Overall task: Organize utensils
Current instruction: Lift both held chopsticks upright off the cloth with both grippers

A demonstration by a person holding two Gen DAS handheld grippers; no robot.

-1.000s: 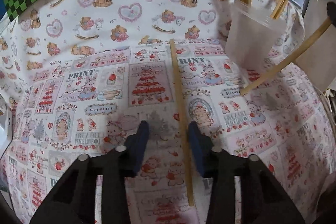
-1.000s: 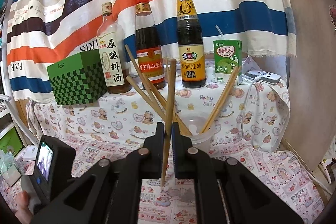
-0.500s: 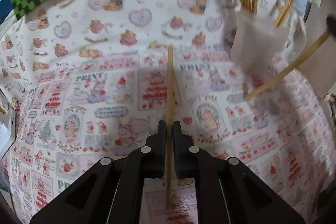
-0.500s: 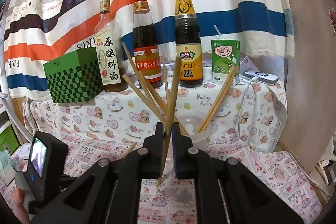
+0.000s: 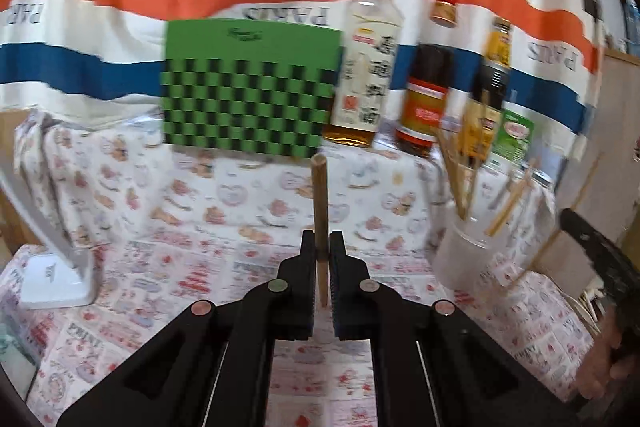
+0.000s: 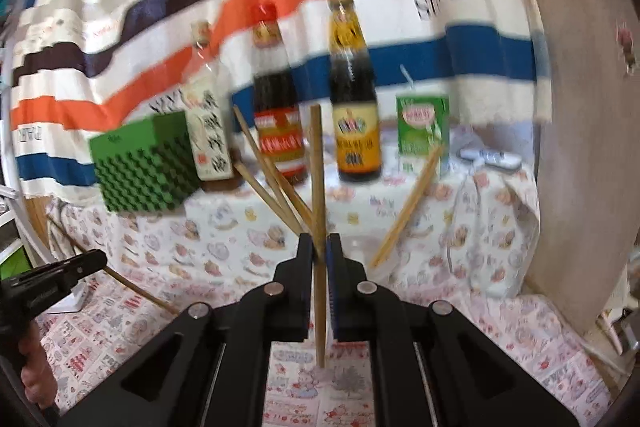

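Your left gripper (image 5: 322,247) is clamped on a wooden chopstick (image 5: 320,203) standing nearly upright, tip toward the green checkered box (image 5: 252,87). Your right gripper (image 6: 319,247) pinches another chopstick (image 6: 317,187), also near vertical, right of that box, before the translucent cup (image 6: 384,267).

blurred: bottle labels (image 5: 366,83) | hidden: cup (image 6: 386,267) base behind right gripper (image 6: 319,253)

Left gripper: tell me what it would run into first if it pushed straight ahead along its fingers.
Probably the green checkered box. The left gripper, shut on a chopstick, points over the tablecloth at the box's right part. The blurred picture leaves depth unclear.
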